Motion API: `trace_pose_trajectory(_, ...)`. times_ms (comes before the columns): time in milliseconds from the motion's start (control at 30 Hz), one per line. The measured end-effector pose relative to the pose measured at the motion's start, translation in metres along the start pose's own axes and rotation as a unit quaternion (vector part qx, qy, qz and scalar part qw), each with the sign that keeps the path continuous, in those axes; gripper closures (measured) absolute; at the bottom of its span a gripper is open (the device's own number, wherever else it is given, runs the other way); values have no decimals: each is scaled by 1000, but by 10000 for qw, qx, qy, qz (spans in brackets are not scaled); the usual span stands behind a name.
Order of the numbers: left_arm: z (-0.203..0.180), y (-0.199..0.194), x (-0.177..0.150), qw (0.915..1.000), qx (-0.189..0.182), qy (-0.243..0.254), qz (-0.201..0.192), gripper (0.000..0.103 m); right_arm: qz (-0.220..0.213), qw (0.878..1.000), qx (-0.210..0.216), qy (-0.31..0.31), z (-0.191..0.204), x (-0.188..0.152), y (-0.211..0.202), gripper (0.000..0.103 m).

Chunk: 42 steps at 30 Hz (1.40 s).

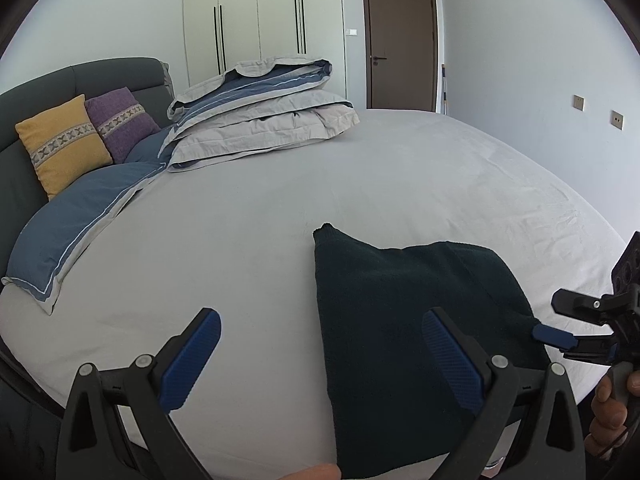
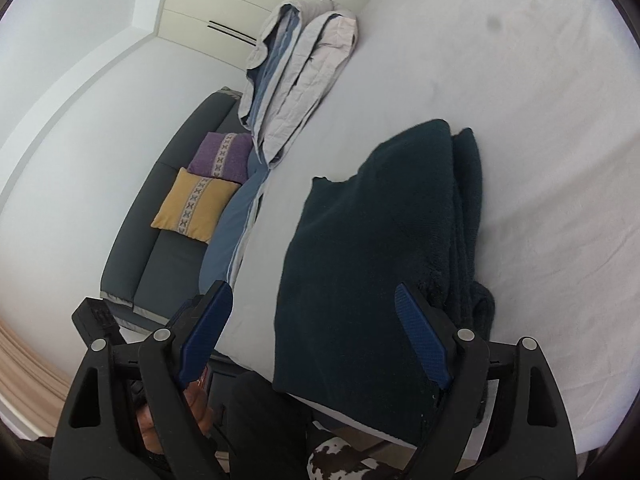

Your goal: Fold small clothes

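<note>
A dark green knitted garment (image 1: 404, 312) lies folded on the grey bed sheet (image 1: 360, 184) near the bed's front edge. It also shows in the right wrist view (image 2: 376, 256), folded in layers. My left gripper (image 1: 320, 356) is open, jaws wide, with its right finger over the garment's left part and nothing held. My right gripper (image 2: 314, 336) is open above the garment's near edge. It also shows in the left wrist view (image 1: 560, 320), its lower blue pad at the garment's right corner.
A folded grey and blue duvet (image 1: 260, 116) lies at the back of the bed. A blue pillow (image 1: 76, 228), a yellow cushion (image 1: 60, 144) and a purple cushion (image 1: 120, 120) rest by the dark headboard (image 1: 36, 92). Wardrobe and brown door (image 1: 400, 40) stand behind.
</note>
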<state>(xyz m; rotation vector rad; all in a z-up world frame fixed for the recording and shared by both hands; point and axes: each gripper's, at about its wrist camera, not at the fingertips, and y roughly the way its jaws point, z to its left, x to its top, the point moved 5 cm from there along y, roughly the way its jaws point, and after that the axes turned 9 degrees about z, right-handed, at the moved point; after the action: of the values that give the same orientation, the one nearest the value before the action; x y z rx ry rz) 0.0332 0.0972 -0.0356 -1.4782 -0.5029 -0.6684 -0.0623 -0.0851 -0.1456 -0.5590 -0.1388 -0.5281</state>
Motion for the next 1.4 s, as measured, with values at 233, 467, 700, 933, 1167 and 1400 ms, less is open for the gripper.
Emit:
trace_pose_trajectory(233, -4, 5, -4, 9998, -117, -4, 156, 0, 139, 9984, 260, 478, -47, 2, 16, 46)
trace_pose_trajectory(467, -8, 3, -3, 9997, -137, 38, 203, 0, 18, 9980, 434, 460, -55, 1, 14, 51)
trace_pose_trajectory(700, -9, 7, -4, 9992, -163, -35, 369, 0, -393, 9892, -1241, -666, 13, -1, -21, 43)
trace_pose_trajectory(933, -11, 10, -8, 9984, -249, -112, 504, 0, -1378, 9088, -3305, -2142, 90, -8, -43, 21)
trace_pose_trajectory(1167, -13, 14, -12, 9979, -232, -141, 593, 0, -1793, 8291, -4708, -2423, 119, -9, -51, 3)
trace_pose_trajectory(1400, -12, 19, -16, 9974, -186, -196, 670, 0, -1041, 8559, -4842, -1489, 79, -17, -37, 3)
